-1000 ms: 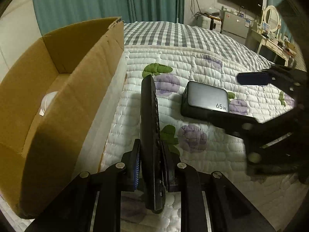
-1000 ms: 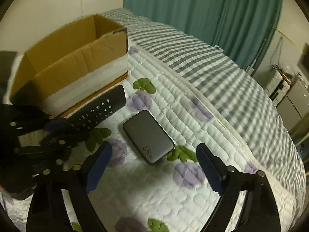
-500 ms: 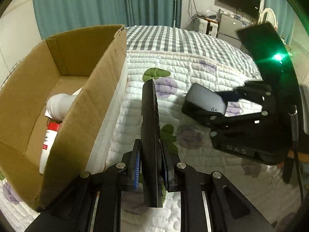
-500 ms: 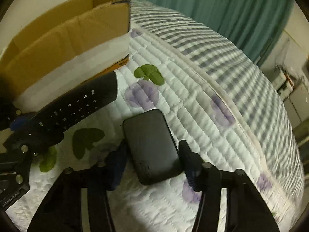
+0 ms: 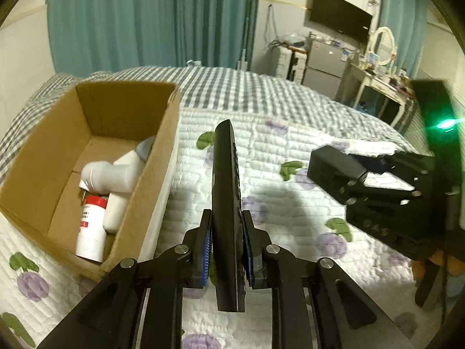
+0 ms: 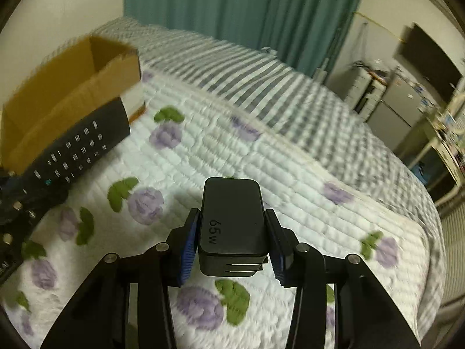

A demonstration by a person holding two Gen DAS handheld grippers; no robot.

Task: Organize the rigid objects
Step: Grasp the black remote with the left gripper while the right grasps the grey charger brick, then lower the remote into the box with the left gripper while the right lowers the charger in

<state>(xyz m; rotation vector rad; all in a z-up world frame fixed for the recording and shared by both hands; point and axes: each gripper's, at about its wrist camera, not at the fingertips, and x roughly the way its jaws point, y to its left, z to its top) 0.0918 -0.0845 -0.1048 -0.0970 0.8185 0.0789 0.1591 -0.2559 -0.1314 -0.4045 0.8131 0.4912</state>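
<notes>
Above the bed point(image 5: 290, 133), beside the box point(image 5: 162, 157) at left, the charger point(image 6: 232, 218) has just come up off the quilt, clamped in the right claw point(image 6: 232, 241), while the left claw point(image 5: 226, 244) grips the remote point(image 5: 225, 192), so both seem ready for boxing.

The right gripper point(image 6: 231, 240) clamps a dark grey rectangular power bank marked "65w" point(image 6: 232, 218) between its blue-padded fingers point(image 6: 186, 250), lifted above the white quilted bed cover with purple flowers point(image 6: 232, 157). At left, a long black remote control point(image 6: 75, 151) lies across the open brown cardboard box point(image 6: 72, 87).
</notes>
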